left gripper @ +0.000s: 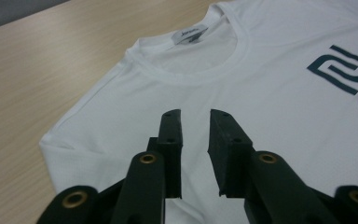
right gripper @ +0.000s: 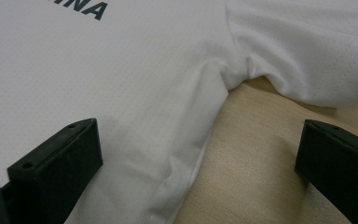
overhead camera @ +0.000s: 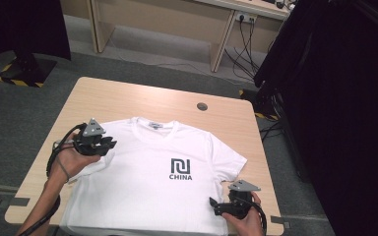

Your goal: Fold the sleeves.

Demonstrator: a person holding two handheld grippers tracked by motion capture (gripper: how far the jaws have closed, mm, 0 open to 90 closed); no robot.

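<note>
Spread flat on the wooden table (overhead camera: 128,96), the white T-shirt (overhead camera: 152,187) is being readied for folding, left gripper (left gripper: 196,116) narrowly parted and empty, right gripper (right gripper: 198,154) gaping astride its side hem, which must be pinched next

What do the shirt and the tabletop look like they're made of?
T-shirt: seemingly a thin white knit, maybe a sporty mesh; the right gripper view shows a fine dotted weave and soft folds, matte. Table: light wood-grain surface, smooth with a slight sheen, probably laminate rather than solid wood.
</note>
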